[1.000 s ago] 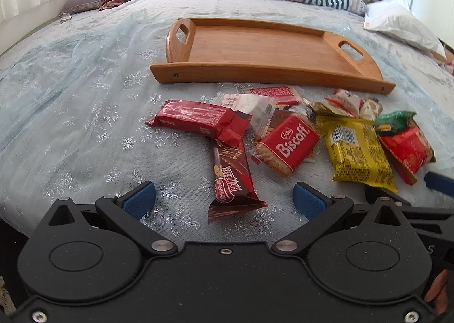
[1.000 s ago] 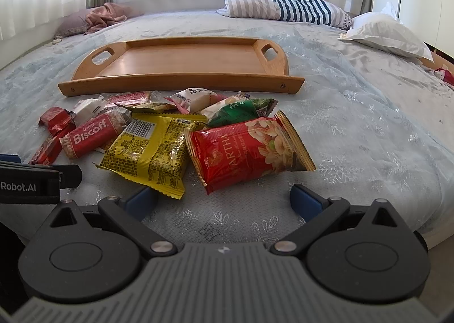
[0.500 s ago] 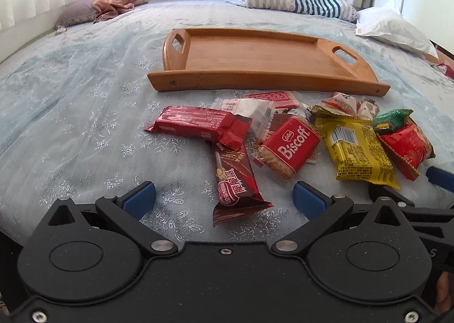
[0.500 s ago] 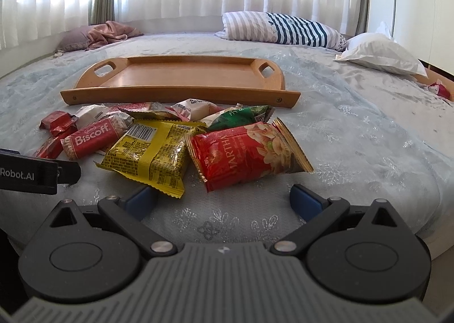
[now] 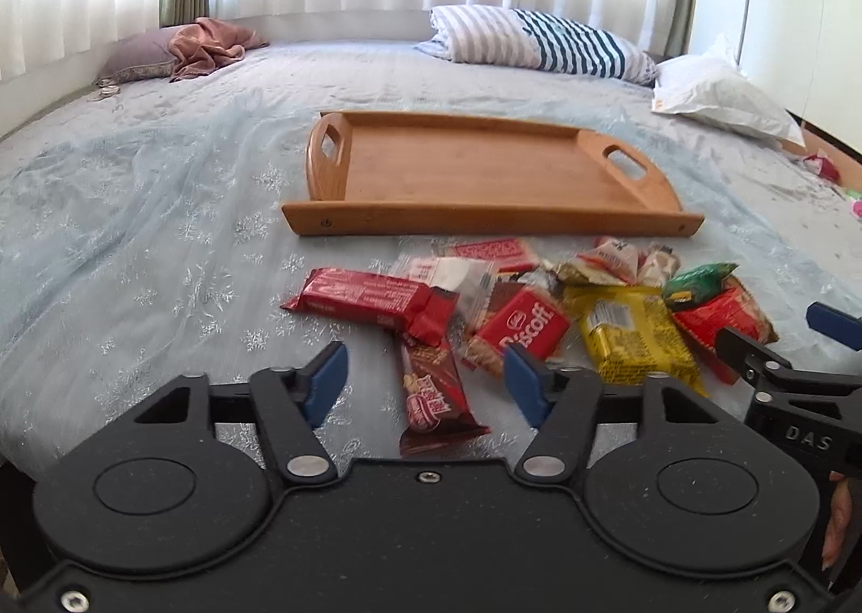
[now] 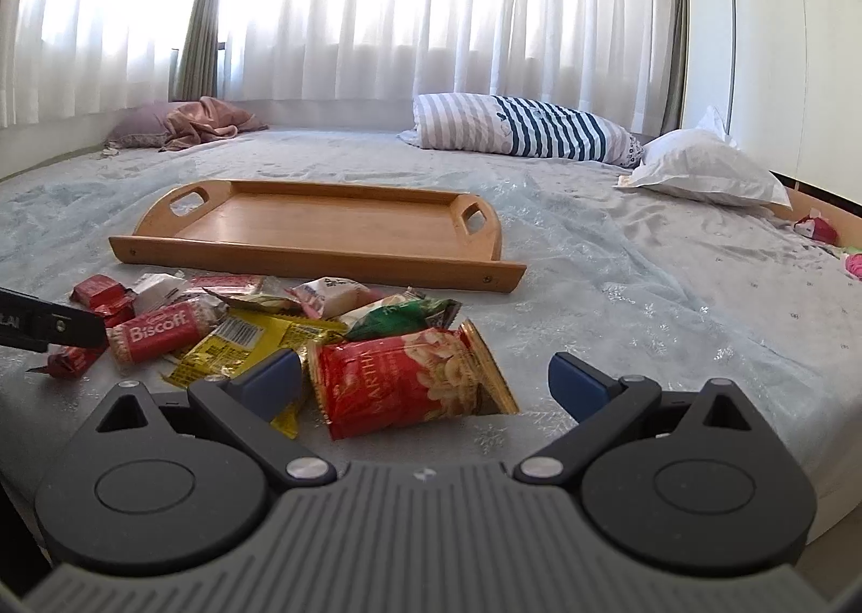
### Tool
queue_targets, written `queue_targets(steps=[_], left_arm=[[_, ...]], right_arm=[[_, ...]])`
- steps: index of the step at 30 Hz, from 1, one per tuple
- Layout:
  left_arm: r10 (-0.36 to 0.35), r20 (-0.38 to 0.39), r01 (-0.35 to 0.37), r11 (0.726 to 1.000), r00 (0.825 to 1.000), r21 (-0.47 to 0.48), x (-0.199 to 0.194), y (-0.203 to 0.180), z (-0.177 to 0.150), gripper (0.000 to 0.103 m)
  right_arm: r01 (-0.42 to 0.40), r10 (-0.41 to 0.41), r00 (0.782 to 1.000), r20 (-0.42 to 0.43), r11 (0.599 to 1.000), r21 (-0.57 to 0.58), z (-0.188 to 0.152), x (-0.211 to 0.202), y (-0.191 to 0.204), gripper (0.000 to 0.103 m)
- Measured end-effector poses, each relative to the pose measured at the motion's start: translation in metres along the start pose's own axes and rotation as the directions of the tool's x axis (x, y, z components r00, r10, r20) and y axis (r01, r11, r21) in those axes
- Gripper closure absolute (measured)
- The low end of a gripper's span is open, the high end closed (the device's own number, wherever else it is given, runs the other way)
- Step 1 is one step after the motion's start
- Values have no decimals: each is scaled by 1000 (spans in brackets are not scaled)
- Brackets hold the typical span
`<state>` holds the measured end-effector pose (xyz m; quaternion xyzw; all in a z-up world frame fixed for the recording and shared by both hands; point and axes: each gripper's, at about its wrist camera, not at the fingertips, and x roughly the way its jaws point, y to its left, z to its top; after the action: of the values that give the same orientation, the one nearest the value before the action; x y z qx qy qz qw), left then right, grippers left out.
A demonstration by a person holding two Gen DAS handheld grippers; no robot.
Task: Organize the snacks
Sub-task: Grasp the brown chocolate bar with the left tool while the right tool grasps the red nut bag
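several crinkled snack packets (image 5: 517,311) (red, yellow, green), heaped, overlapping

A wooden tray (image 5: 474,176) lies on the bed (image 5: 134,236). A heap of snack packets (image 5: 539,311) lies just in front of the tray. Two pillows (image 5: 544,42) rest behind the tray, at its right.

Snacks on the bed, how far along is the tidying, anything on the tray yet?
Nothing looks done: the tray holds no snacks. All packets lie piled on the bedspread in front of it. In hand: the left gripper has just been closing, with the brown bar lying between its jaws, not gripped. The right gripper is open around the red bag. Every packet is left to move.
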<state>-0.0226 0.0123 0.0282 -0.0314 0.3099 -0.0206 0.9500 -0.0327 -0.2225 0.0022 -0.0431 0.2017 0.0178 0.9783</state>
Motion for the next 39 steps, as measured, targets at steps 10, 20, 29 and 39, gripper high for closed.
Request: queue_targets(steps=[10,20,29,39], left_arm=[[-22,-60,19,998,998,-64,16,7,0,63],[-45,-100,34,994,994,-107,28,10,1,73],[-72,-98,61,992,993,-112,22,9,2,79],[-116,-71,110,990,991,-82,7,-3,6,80]], right_arm=[[-53,54,997,-52,998,15,0,17,-7,0],[-98,103,992,-72,993,66,2,23,-8,0],[-112,120,986,-113,991,72,3,26,-4,10],[-108,115,988,-98,991,78,4,16,-4,27]])
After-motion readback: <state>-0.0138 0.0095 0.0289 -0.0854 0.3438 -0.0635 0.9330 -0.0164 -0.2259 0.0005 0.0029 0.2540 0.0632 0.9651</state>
